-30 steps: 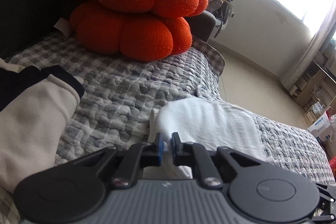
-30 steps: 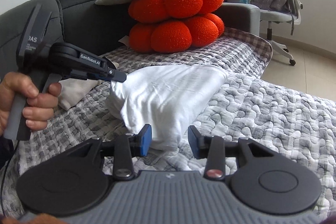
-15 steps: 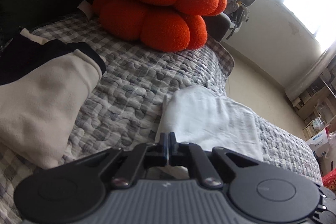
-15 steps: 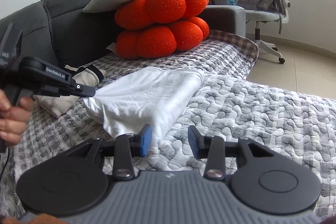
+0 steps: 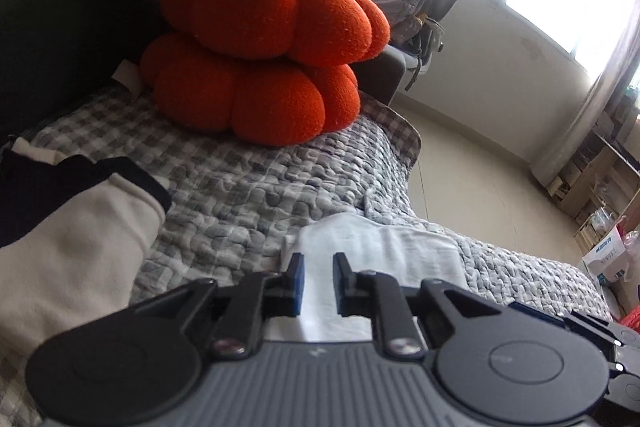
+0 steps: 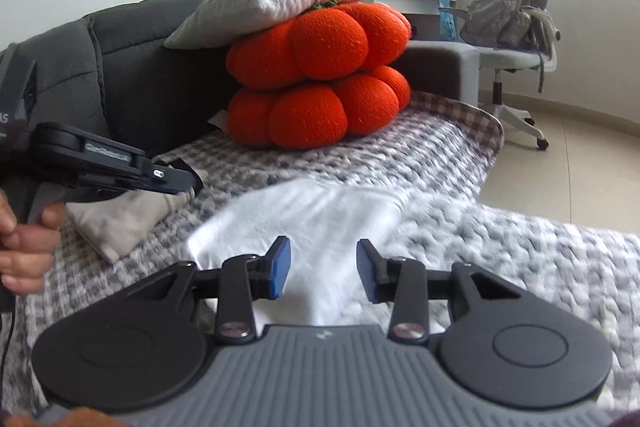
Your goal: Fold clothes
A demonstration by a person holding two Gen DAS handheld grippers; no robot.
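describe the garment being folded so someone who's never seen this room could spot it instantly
Start at the dark grey sofa and its grey-and-white quilted cover. In front of the stacked orange cushions lies a white garment, flat on the cover. It is plain bright white, unlike the cream-and-black garment piled beside it.

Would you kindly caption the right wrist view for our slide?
Right gripper open above white garment on quilt; left gripper alongside.
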